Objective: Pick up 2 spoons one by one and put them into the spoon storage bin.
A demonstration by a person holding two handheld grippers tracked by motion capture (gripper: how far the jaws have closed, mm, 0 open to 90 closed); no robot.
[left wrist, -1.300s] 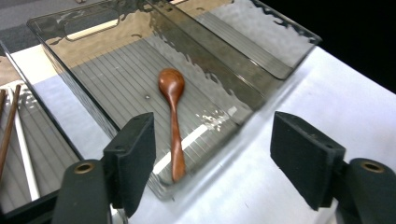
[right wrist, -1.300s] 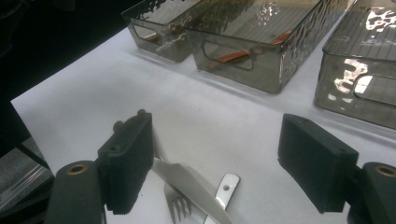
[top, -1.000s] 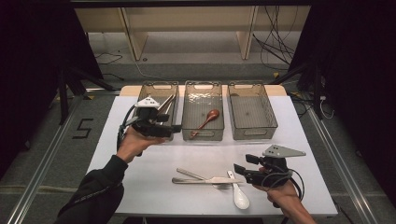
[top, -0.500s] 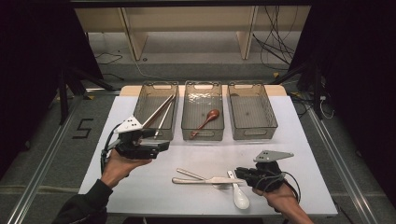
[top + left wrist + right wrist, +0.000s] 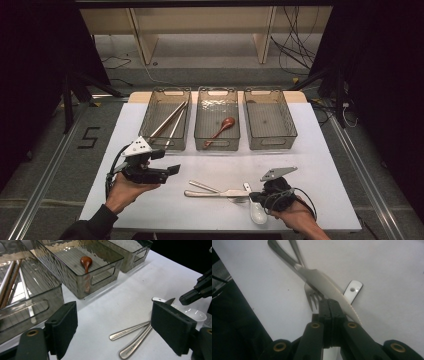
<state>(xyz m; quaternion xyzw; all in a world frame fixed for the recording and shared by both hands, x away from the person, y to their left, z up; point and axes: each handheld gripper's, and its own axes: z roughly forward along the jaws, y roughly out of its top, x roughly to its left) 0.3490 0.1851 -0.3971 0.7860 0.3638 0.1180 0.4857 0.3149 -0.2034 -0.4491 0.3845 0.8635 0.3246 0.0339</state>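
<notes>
High view: low in the frame the right gripper (image 5: pixel 256 197) sat clenched over the knife (image 5: pixel 220 193), fork (image 5: pixel 239 199) and white spoon (image 5: pixel 258 213) on the surface (image 5: pixel 320 165).

Left gripper view: the left gripper (image 5: pixel 115 330) hung released, jaws wide and empty.

Right gripper view: jaws had just snapped shut by the knife blade (image 5: pixel 324 285); a grip I couldn't confirm. Stiff, slick steel, best taken mid-handle.

Black tools (image 5: pixel 174 169), brass screws, grey three-cornered plates, black cables, dark sleeve (image 5: pixel 92 225)
</notes>
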